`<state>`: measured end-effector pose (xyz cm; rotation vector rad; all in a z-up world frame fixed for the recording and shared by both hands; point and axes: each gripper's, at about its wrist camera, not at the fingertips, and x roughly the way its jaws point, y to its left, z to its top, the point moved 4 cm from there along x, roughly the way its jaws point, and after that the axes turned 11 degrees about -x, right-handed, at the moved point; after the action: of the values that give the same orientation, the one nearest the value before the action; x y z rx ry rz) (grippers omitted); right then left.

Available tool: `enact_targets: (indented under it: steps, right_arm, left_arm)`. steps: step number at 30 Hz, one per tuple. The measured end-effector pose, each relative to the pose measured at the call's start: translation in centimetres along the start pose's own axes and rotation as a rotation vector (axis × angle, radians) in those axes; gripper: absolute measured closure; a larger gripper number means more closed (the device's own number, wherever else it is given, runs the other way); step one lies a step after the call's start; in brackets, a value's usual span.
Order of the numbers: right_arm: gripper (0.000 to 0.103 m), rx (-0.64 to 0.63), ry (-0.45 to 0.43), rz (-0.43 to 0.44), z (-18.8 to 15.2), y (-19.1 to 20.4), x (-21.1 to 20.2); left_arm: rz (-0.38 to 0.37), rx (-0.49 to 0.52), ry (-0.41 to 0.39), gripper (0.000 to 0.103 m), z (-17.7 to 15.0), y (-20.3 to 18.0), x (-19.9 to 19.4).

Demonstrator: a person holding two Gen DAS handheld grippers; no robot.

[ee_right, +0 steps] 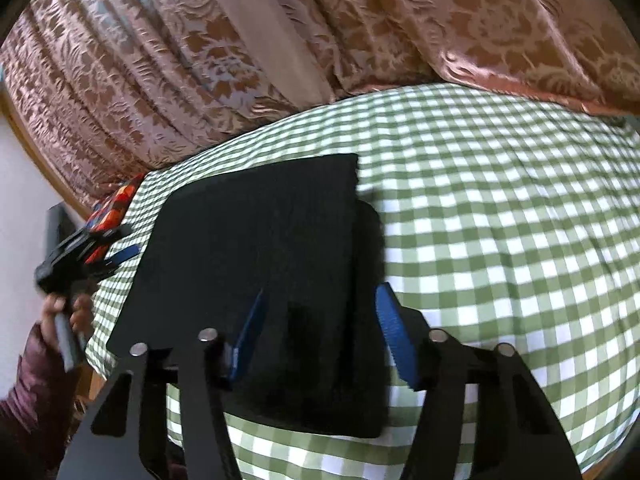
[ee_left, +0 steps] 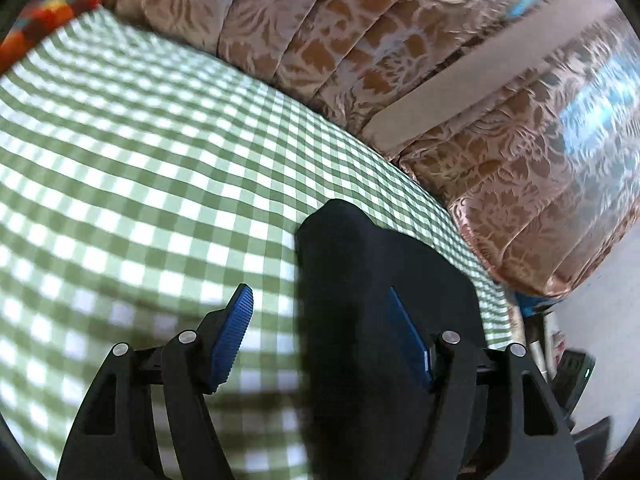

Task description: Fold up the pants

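On the green-checked cloth the black pants lie folded flat. My right gripper hangs over their near right edge, jaws spread, pads clear of fabric. My left gripper is released too, its right finger over the pants' edge.

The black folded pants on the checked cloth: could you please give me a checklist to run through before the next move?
1. Black folded pants lie flat on the green-and-white checked cloth: ok.
2. Layers flush: not ok, a lower layer juts out past the top layer's right edge.
3. Left gripper open, holding nothing: ok.
4. Right gripper straddles the pants' near edge; firm grip: cannot tell.
5. Red patterned item lies apart from the pants: ok.
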<state>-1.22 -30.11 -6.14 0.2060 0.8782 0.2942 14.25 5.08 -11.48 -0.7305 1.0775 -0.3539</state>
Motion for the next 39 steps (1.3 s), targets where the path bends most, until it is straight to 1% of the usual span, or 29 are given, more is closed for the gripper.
enact_targets:
  steps: [1,4,9,11,12,13,14,15,16,18,19,20,21,22,23,24,25,26,27,29,30,31,32,33,36,38,39]
  right_arm:
    - [0.048,-0.022,0.001,0.003,0.2,0.5,0.0]
    - [0.048,-0.058,0.026,-0.007,0.4,1.2,0.8]
    - [0.048,-0.043,0.068,-0.016,-0.2,0.9,2.2]
    - [0.048,-0.037,0.079,-0.024,-0.5,0.7,2.4]
    - [0.048,-0.036,0.082,-0.029,-0.8,0.7,2.5]
    - [0.048,-0.035,0.086,-0.035,-0.9,0.6,2.6]
    - [0.048,-0.033,0.090,-0.040,-1.1,0.6,2.7]
    - [0.048,-0.030,0.094,-0.042,-1.2,0.5,2.8]
    - [0.048,-0.028,0.097,-0.046,-1.3,0.3,2.9]
    - [0.048,-0.011,0.103,-0.038,-1.6,-0.2,3.2]
    - [0.047,-0.005,0.101,-0.033,-1.6,-0.3,3.2]
    - [0.047,-0.002,0.100,-0.031,-1.7,-0.3,3.1]
    - [0.046,-0.003,0.097,-0.031,-1.7,-0.3,3.1]
    - [0.045,-0.003,0.097,-0.031,-1.8,-0.3,3.1]
    - [0.043,-0.001,0.097,-0.031,-1.9,-0.3,3.1]
    - [0.043,0.008,0.096,-0.025,-2.0,-0.5,3.1]
    - [0.039,0.018,0.098,-0.020,-2.0,-0.6,3.1]
    - [0.035,0.032,0.098,-0.012,-2.0,-0.9,3.0]
    - [0.032,0.043,0.092,-0.010,-1.8,-1.2,2.8]
    - [0.029,0.042,0.078,-0.002,-1.4,-1.2,2.4]
    - [0.027,0.047,0.073,0.013,-1.1,-1.3,2.3]
    - [0.024,0.053,0.070,0.026,-1.0,-1.3,2.3]
    - [0.023,0.059,0.065,0.043,-0.7,-1.3,2.3]
    - [0.022,0.066,0.059,0.058,-0.5,-1.2,2.3]
    - [0.022,0.113,0.067,0.127,0.0,-1.3,3.1]
    - [0.021,0.129,0.074,0.158,0.2,-1.4,3.6]
    - [0.020,0.135,0.075,0.158,0.3,-1.5,3.8]
  left_arm:
    - [-0.029,-0.025,0.033,0.035,0.4,0.2,1.0]
    - [-0.070,-0.063,0.081,0.035,1.7,0.4,3.2]
    - [-0.141,-0.088,0.177,0.035,2.4,-0.2,6.3]
    - [-0.150,-0.084,0.202,0.035,2.5,-0.4,6.9]
    - [-0.151,-0.061,0.196,0.044,2.4,-0.8,7.0]
    - [-0.128,-0.026,0.180,0.055,2.3,-1.2,6.8]
    - [-0.097,0.027,0.155,0.060,2.0,-2.0,6.5]
    - [-0.076,0.067,0.127,0.068,1.8,-2.6,6.2]
    - [-0.041,0.135,0.064,0.071,1.2,-3.6,5.3]
    - [0.049,0.311,-0.058,0.072,-0.5,-6.2,3.6]
    - [0.090,0.349,-0.080,0.072,-0.8,-6.6,3.6]
    - [0.137,0.359,-0.082,0.072,-1.0,-6.7,3.9]
    - [0.154,0.339,-0.063,0.072,-0.8,-6.3,4.5]
    - [0.170,0.311,-0.049,0.067,-0.4,-5.7,5.0]
    - [0.208,0.269,-0.036,0.066,0.0,-4.9,5.5]
    - [0.214,0.254,-0.025,0.065,0.1,-4.6,5.8]
    - [0.198,0.240,-0.029,0.062,0.1,-4.5,5.4]
    - [0.198,0.236,-0.042,0.056,0.1,-4.7,4.9]
    - [0.206,0.240,-0.055,0.047,-0.1,-4.8,4.3]
    - [0.191,0.247,-0.065,0.044,-0.5,-5.0,3.2]
    - [0.189,0.250,-0.068,0.041,-0.7,-4.9,2.7]
    - [0.188,0.257,-0.072,0.040,-1.1,-4.8,2.1]
    - [0.181,0.262,-0.071,0.040,-1.5,-4.7,1.6]
    - [0.170,0.265,-0.068,0.040,-2.1,-4.5,1.1]
    - [0.153,0.287,-0.075,0.030,-3.6,-4.1,-0.5]
    - [0.149,0.310,-0.069,0.030,-4.8,-4.2,-1.1]
    - [0.150,0.328,-0.065,0.030,-5.4,-4.3,-1.2]
